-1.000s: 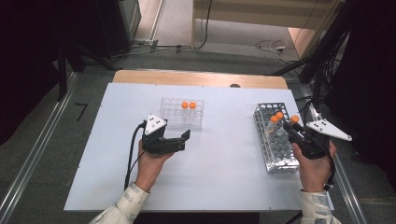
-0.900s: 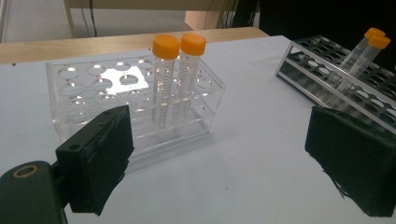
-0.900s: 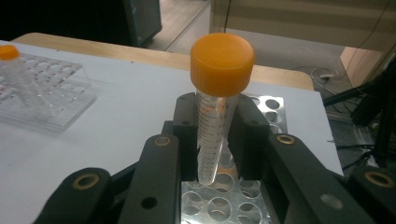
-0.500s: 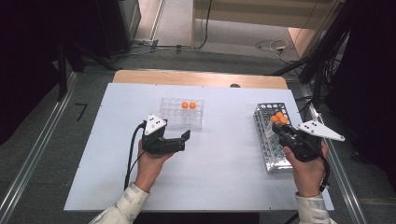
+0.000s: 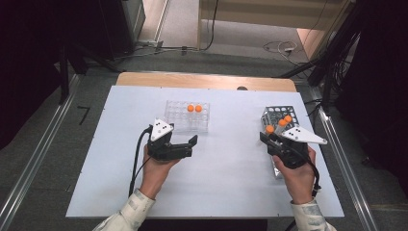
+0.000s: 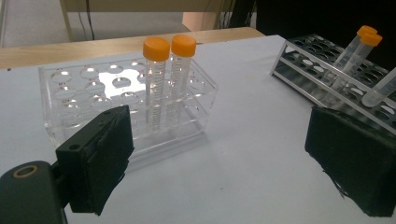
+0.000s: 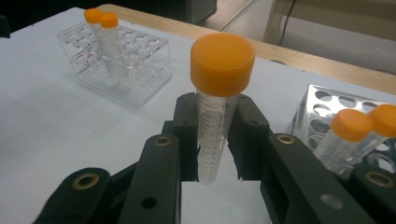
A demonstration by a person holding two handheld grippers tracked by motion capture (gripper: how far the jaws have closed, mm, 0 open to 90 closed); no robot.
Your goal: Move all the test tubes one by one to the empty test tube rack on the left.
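1. Tube (image 7: 216,116) with an orange cap: clamped between the two black jaws of the right gripper (image 7: 215,140), cap uppermost, clear graduated body upright between the pads, lower tip free of the table (image 5: 231,173).
2. Right gripper, high view (image 5: 269,139): closed on the tube, held in the person's right hand (image 5: 299,177) at the near end of the metal rack (image 5: 276,115), over that rack's left edge. The orange cap (image 5: 270,129) shows just ahead of the gripper body.
3. Metal rack: perforated, set on the white table well to the right of the clear rack (image 5: 187,117). Two more orange-capped tubes (image 5: 285,120) sit in it, leaning; in the right gripper view they (image 7: 362,133) lie just right of the held tube.
4. Clear rack: acrylic, standing left of the metal rack and toward the far side of the table. Two orange-capped tubes (image 6: 169,79) stand upright in it, side by side, caps touching or nearly so.
5. Left gripper (image 5: 190,146): jaws spread wide apart, nothing between them, held in the left hand (image 5: 156,171) just on the near side of the clear rack. In the left gripper view, both black pads (image 6: 100,163) are well apart, with bare table between.
6. Cable (image 5: 137,159): trails from the left gripper back along the forearm.
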